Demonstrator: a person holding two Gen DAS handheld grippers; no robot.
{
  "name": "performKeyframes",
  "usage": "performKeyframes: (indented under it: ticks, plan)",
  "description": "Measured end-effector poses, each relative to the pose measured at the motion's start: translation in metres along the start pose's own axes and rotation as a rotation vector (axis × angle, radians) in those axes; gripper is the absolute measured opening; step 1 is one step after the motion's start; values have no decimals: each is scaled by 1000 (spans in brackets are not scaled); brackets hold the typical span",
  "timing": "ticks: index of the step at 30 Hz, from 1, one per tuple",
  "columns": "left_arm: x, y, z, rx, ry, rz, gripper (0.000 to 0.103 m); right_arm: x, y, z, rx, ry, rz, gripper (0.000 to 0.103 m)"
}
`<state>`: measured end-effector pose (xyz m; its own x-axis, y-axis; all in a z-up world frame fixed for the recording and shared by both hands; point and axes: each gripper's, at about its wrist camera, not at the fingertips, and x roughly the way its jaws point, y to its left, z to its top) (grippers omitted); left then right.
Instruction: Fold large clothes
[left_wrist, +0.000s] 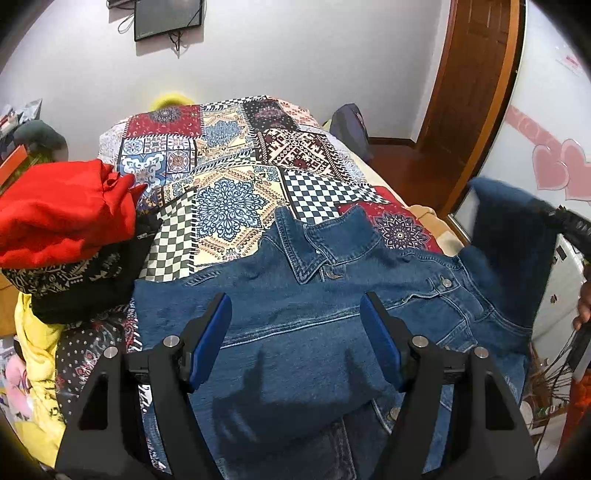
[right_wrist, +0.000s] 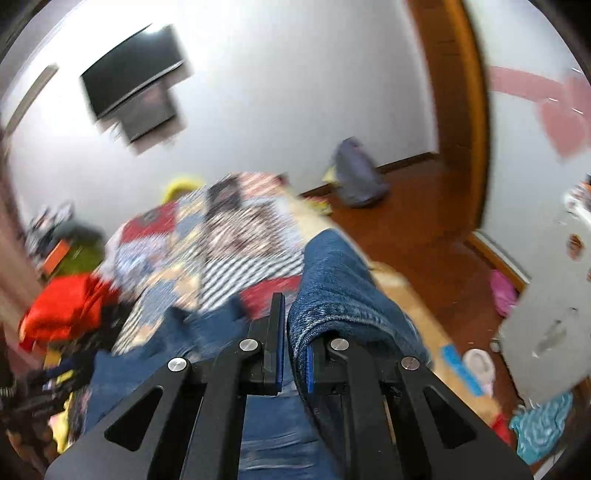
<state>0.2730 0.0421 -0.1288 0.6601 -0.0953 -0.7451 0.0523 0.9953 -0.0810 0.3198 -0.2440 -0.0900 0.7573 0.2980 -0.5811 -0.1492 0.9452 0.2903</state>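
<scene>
Left tool (left_wrist: 297, 332) spread wide above denim jacket (left_wrist: 295, 314), collar pointing away; right tool (right_wrist: 291, 332) pinching sleeve (right_wrist: 340, 280).

The jacket (left_wrist: 306, 295) is blue denim, coarse and matt, with shiny metal buttons. The bedspread (left_wrist: 229, 192) is smooth printed cloth. The red garment (left_wrist: 62, 214) at the bed's left edge looks soft and matt. The left gripper (left_wrist: 297, 332) is matt black plastic with blue pads (left_wrist: 210, 343) and bright metal pins.
</scene>
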Motion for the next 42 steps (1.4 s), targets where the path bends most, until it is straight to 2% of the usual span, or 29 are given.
performKeyframes:
  ticks: [5, 9, 13, 15, 18, 23, 30, 33, 36, 42]
  plan:
    - [-1, 4, -7, 0, 16, -5, 71, 50, 34, -46, -73, 181, 59, 8]
    - [1, 5, -15, 9, 42, -24, 71, 84, 50, -84, -101, 338, 61, 11]
    - [3, -4, -16, 45, 57, -36, 71, 92, 51, -106, -130, 454, 40, 13]
    - [4, -12, -13, 73, 60, -51, 71, 87, 47, -107, -128, 486, 53, 19]
    - [7, -30, -6, 117, 63, -72, 71, 68, 37, -101, -102, 496, 93, 30]
    - [16, -74, 9, 212, 71, -125, 71, 31, 9, -84, -68, 400, 74, 36]
    - [50, -157, 25, 367, 132, -210, 71, -3, -46, -66, 25, 257, -61, 43]
    - [72, -189, 25, 439, 163, -221, 71, 5, -64, -65, 75, 256, -98, 43]
    - [101, -214, 22, 493, 223, -224, 71, 16, -75, -72, 123, 280, -98, 43]
    - [150, -238, 12, 548, 319, -212, 58, 48, -86, -96, 186, 348, -75, 43]
